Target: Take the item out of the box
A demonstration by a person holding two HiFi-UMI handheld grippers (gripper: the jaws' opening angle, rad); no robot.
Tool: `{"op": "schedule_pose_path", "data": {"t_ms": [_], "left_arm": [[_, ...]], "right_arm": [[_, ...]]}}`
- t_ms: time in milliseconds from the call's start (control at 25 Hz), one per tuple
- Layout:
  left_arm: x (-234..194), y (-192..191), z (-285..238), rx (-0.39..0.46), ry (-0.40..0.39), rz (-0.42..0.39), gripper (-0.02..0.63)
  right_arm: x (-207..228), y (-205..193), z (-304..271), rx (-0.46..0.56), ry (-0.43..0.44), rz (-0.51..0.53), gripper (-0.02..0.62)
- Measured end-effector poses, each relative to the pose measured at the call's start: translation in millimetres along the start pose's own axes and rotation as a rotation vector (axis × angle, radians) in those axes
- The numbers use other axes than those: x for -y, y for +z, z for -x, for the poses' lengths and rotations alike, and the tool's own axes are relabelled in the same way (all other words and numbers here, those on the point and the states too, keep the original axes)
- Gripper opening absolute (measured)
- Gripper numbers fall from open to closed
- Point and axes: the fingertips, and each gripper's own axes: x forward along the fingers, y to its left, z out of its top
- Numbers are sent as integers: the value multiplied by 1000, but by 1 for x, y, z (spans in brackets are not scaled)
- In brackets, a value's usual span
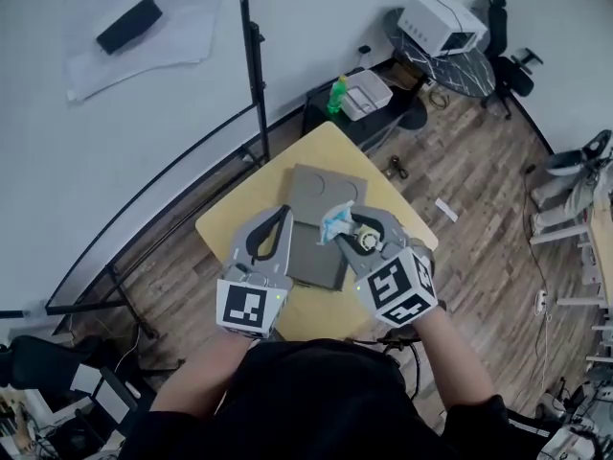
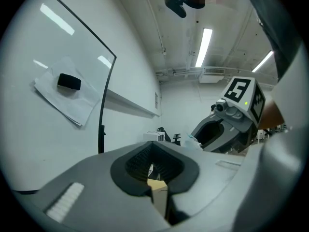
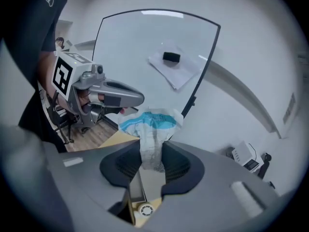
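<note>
A flat grey box [image 1: 318, 257] lies open on the yellow table [image 1: 239, 220], its lid [image 1: 326, 186] folded back. My right gripper [image 1: 343, 230] is held above the box, shut on a white and blue packet [image 1: 335, 222]. In the right gripper view the packet [image 3: 152, 124] stands up between the pads [image 3: 175, 161], its crumpled top spreading above them. My left gripper [image 1: 283, 213] hovers over the box's left side, its tips together and nothing in them. The left gripper view shows its pads [image 2: 170, 164] nearly meeting, with the right gripper [image 2: 227, 129] off to the right.
A glass board with a black eraser [image 1: 129, 24] stands behind the table, and a black pole [image 1: 251, 56] rises at its edge. A green bottle [image 1: 337, 94] and a white case [image 1: 368, 92] sit on a low stand beyond. An office chair [image 1: 508, 65] is at the far right.
</note>
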Motion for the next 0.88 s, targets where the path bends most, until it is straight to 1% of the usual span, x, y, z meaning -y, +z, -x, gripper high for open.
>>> {"op": "schedule_pose_path", "data": {"t_ms": [200,320,480,600,880], "left_arm": [[12,11,-1,10,-19,-21,0],[17,15,-2,11,-29,-27,0],[20,17,-2,14,-35,-32,2],[21,18,-2,19,-35,-33,0],[23,30,-2,37,-35,-29,0]], "right_arm": [[8,16,26,155,-124,-60,121],[11,25,39,234,-195,-108,121],[13,30,53,327,-277,-139,120],[15,30,61,374,-312,-178,120],[26,28,75,472,-362,-269,120]]}}
